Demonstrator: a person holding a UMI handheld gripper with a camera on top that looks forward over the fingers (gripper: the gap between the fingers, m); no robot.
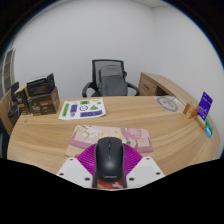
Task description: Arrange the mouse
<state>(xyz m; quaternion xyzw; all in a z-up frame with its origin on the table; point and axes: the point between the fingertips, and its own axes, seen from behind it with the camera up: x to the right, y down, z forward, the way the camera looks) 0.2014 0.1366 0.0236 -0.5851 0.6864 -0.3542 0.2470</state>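
Observation:
A black computer mouse (109, 160) sits between my gripper's (109, 172) two fingers, with the magenta pads (87, 160) pressed against both of its sides. I am shut on it. The mouse points forward, away from the camera, with its scroll wheel on the far side. Just beyond and under it lies a pink patterned mouse mat (112, 138) on the wooden table (150, 118). Whether the mouse rests on the mat or hangs just above it cannot be told.
A colourful printed sheet (84, 109) lies further back on the table. A black box (40, 95) stands at the left, a grey office chair (110, 78) behind the table, and a wooden stand (172, 102) and a purple card (205, 103) at the right.

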